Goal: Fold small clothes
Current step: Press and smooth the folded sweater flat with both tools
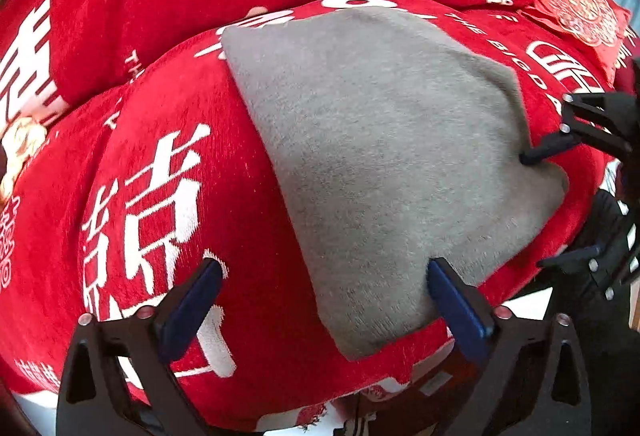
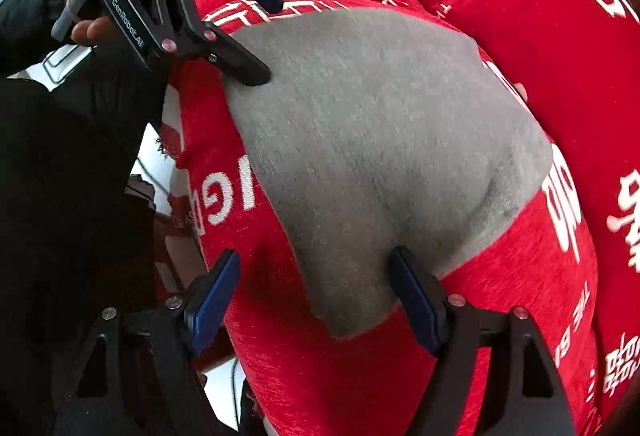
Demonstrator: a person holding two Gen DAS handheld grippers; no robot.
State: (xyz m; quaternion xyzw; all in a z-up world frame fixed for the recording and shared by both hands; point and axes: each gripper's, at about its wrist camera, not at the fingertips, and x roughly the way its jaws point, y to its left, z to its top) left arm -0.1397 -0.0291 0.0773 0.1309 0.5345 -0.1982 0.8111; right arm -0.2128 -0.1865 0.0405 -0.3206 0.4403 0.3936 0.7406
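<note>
Left wrist view: grey folded garment [image 1: 380, 163] on red cushion [image 1: 208, 155], between spread jaws of left hand-held gripper [image 1: 324, 292]; right hand-held gripper [image 2: 316, 296] likewise apart, astride its corner.

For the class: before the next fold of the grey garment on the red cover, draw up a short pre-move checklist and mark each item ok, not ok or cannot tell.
1. Grey garment lies spread on the red cover: ok.
2. Left gripper open, one finger on the garment's near edge, the other over the cover: ok.
3. Right gripper open, straddling the garment's near corner: ok.
4. Either gripper already pinching cloth: not ok, neither is closed.
5. Garment surface smooth: not ok, a crease shows near its edge.
6. Layers underneath aligned: cannot tell.
</note>
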